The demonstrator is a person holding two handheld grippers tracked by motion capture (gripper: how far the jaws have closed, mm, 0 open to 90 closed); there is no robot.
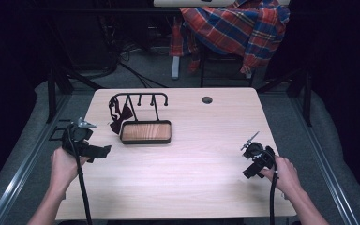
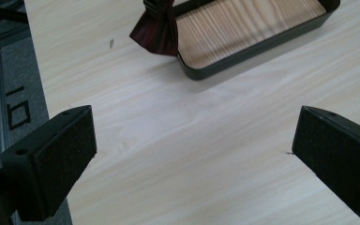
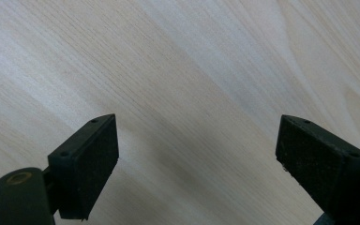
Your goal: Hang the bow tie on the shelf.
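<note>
A black hook rack (image 1: 140, 97) rises from a wood-lined tray (image 1: 146, 140) on the left half of the table. A dark red bow tie (image 1: 118, 117) hangs from the rack's left end, with its lower part by the tray's corner. In the left gripper view the bow tie (image 2: 155, 30) and the tray (image 2: 262, 44) lie ahead at the top. My left gripper (image 1: 102, 152) (image 2: 194, 136) is open over bare table, left of the tray, with nothing between its pads. My right gripper (image 1: 253, 161) (image 3: 197, 140) is open above bare wood near the right edge.
A plaid shirt (image 1: 236, 26) drapes over a chair behind the table. A round cable hole (image 1: 207, 100) sits near the far edge. A metal rail (image 1: 23, 164) runs along the table's left side, close to my left hand. Bare tabletop (image 1: 192, 168) lies between the grippers.
</note>
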